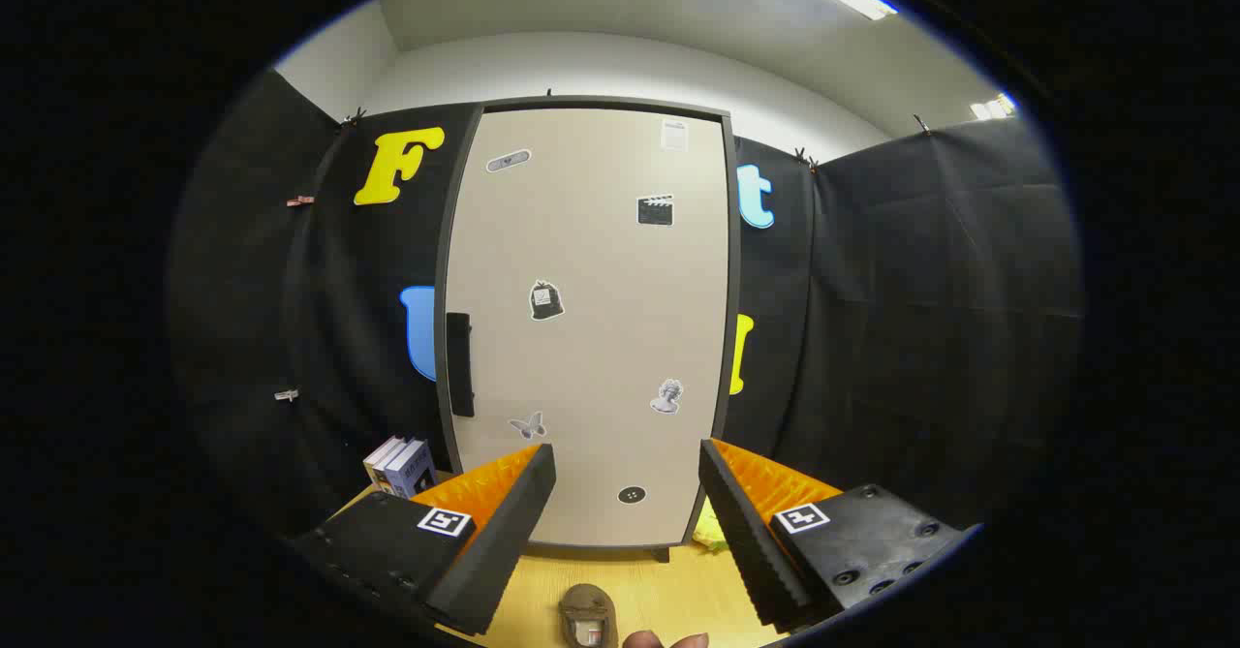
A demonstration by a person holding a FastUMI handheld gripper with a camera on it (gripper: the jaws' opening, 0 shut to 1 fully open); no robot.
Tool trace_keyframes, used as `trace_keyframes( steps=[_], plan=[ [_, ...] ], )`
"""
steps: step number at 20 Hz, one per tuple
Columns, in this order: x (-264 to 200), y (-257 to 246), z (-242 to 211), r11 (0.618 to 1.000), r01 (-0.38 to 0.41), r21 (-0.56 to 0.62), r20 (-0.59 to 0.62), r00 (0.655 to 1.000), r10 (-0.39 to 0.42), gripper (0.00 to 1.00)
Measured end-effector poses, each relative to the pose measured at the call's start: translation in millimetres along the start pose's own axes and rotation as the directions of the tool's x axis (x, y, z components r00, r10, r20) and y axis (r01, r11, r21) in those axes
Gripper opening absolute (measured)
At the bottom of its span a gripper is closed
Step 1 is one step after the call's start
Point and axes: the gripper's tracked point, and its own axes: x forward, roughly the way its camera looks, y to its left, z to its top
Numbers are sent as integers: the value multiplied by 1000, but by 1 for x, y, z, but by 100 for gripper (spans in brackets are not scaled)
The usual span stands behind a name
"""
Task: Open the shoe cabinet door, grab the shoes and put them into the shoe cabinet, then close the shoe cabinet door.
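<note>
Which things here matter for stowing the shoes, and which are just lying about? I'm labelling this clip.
For the job: shoe cabinet door, shut; its dark handle; shoe on the floor between the open gripper's jaws.

Lying about: books left of the cabinet; yellow-green item at its right foot; stickers on the door.

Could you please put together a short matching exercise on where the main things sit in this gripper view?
Things:
1. cabinet door
2. door handle
3. shoe
4. books

Places or states:
A. on the floor between the fingers, near the camera
B. standing on the floor beside the cabinet's handle side
C. shut, beyond the fingers
D. dark vertical bar along one edge of the door

Pairs: 1-C, 2-D, 3-A, 4-B

The gripper is open, its fingers apart in the air in front of the door, holding nothing.
</note>
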Motion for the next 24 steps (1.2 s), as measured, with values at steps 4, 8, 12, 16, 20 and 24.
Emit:
trace_keyframes(
  steps=[4, 8, 12, 16, 20, 24],
  plan=[
    [-5, -1, 5, 1000, -2, 13, 11, 1000, 2, 98],
    [-13, 0, 9, 1000, -5, 17, 26, 1000, 5, 97],
    [-14, -2, 11, 1000, -1, 22, 25, 1000, 0, 98],
    [-13, -3, 10, 1000, 0, 19, 23, 1000, -1, 98],
    [-14, -3, 11, 1000, -1, 14, 25, 1000, 0, 97],
    [-12, 8, 20, 1000, -16, 26, 40, 999, 15, 97]
  ],
)
